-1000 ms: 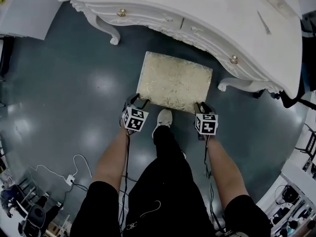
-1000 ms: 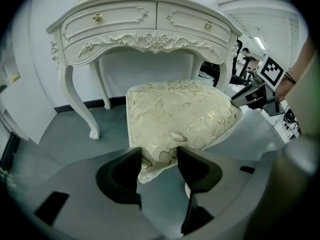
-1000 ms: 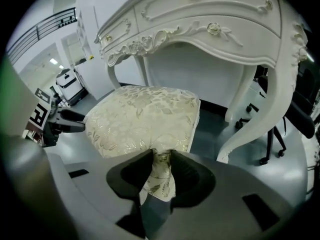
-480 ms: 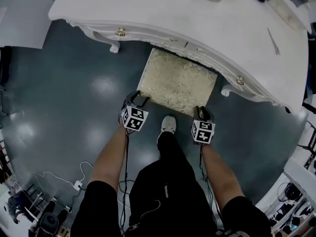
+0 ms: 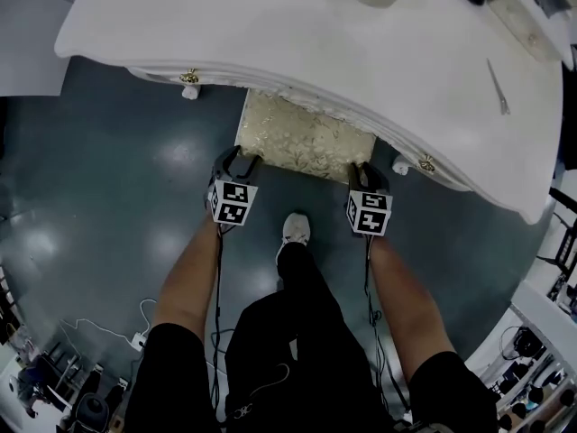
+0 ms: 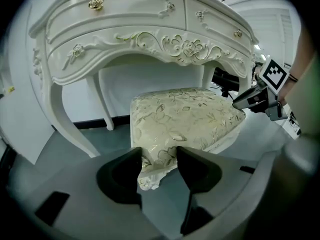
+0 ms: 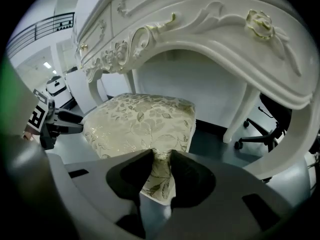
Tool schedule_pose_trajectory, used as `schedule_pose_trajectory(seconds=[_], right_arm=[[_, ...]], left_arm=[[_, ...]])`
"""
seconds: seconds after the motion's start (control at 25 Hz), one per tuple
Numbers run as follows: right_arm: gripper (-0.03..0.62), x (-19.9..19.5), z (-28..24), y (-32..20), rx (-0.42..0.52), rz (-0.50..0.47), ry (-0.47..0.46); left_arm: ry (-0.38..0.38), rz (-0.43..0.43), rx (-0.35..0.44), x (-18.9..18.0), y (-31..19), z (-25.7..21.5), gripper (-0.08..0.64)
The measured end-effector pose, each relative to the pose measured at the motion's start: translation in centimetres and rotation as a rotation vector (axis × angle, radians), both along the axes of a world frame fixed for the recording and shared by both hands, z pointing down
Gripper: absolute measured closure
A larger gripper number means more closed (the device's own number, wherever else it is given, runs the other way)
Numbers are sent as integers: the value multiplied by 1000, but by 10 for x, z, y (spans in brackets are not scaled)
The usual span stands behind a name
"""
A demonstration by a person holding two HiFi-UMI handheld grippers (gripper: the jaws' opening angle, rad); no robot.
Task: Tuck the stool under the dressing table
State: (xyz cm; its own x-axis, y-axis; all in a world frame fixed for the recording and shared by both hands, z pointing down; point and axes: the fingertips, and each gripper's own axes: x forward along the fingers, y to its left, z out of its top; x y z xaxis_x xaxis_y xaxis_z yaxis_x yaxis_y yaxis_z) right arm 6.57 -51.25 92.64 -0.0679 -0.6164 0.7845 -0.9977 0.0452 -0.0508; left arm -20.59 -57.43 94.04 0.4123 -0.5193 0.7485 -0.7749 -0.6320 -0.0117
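Note:
The stool (image 5: 302,142) has a cream seat with a gold floral pattern and sits about half under the white dressing table (image 5: 297,39). My left gripper (image 5: 236,163) is shut on the stool's near left corner (image 6: 157,156). At the near right corner (image 7: 161,170) my right gripper (image 5: 365,177) is shut on the seat's edge. In the left gripper view the seat (image 6: 185,121) lies below the table's carved apron (image 6: 170,44). The right gripper view shows the seat (image 7: 140,121) under the same apron (image 7: 165,29).
The table's curved legs stand at the left (image 5: 189,91) and the right (image 5: 401,163) of the stool. My foot in a white shoe (image 5: 294,229) is on the dark floor just behind the stool. An office chair base (image 7: 255,134) stands beyond the right leg. Cables (image 5: 108,332) lie at the lower left.
The stool has slid forward from in front of the table to about half under it, both grippers moving with it, still shut on its near corners. I have stepped closer.

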Motion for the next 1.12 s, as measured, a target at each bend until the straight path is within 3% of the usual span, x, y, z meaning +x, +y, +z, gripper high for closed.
schedule_pose_trajectory(seconds=[0.32,0.44,0.56,0.72,0.84,0.96,1.12], right_arm=[[448,8,-7,-14,32,39,-34],[483,6,-26,-6,70,60,-15],[553,-2,-60,6,136,84,17],[578,-27,-136,36,240,103,22],[580,-54,-211,77,299,105,32],[580,-87,-305,95,428,118,24],[580,-131,-431,148,544,129,-8]], left_arm=[[18,-11,-16,3,-16,-6,324],[92,-53,-42,6,-8,-31,403],[172,-79,-11,7,3,-71,433],[237,-97,63,-2,34,-150,530],[280,-88,104,-13,74,-228,538],[323,-72,183,-30,90,-320,540],[324,-4,252,-53,149,-443,540]])
